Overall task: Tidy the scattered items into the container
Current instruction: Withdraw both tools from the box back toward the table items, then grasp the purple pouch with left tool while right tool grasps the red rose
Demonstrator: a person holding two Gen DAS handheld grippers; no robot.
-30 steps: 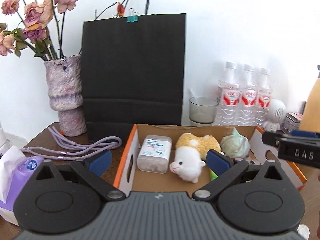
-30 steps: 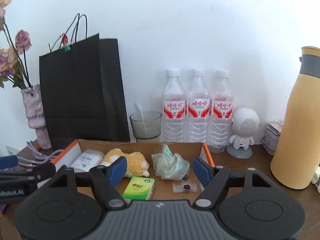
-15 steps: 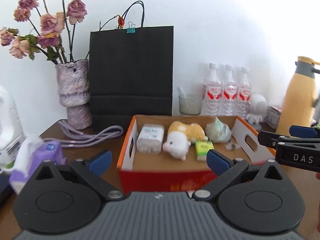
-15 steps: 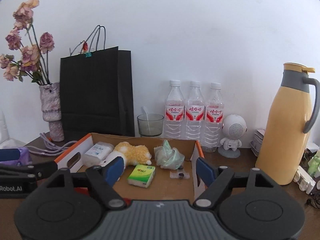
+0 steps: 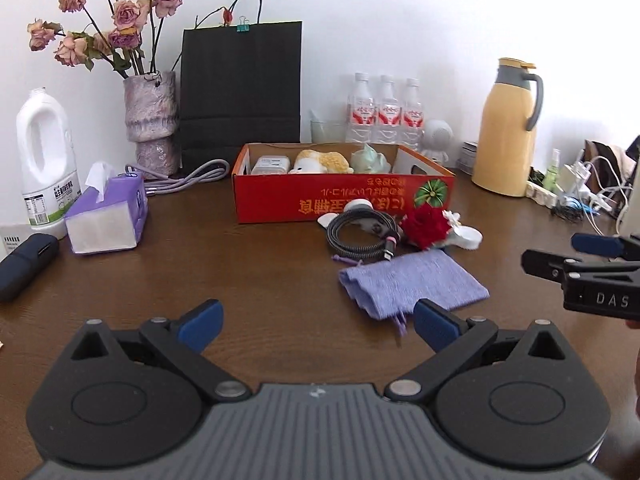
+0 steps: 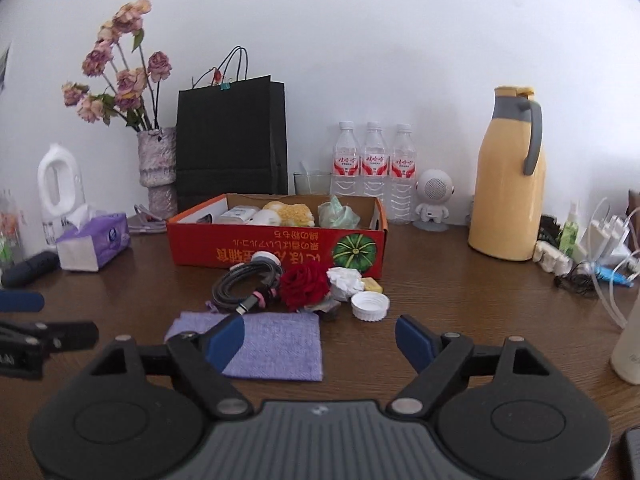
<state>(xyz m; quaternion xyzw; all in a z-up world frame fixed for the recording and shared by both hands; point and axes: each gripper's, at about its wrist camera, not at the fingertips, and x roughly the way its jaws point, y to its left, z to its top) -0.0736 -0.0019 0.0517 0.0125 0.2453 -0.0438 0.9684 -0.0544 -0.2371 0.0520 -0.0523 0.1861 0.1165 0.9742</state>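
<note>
Both grippers hover over the table with fingers spread and nothing between them: the left gripper and the right gripper. Nearest lies a purple cloth. Between it and the red box crowd a coiled cable, a red rose, crumpled paper and a white cap. A plush toy lies inside the box. Behind the box stand a black bag and water bottles.

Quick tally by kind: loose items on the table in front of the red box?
Coiled black braided cable: 1
Red fabric rose: 1
Folded purple cloth: 1
White screw cap: 1
Crumpled white tissue: 1
Small yellow block: 1
Total: 6
</note>
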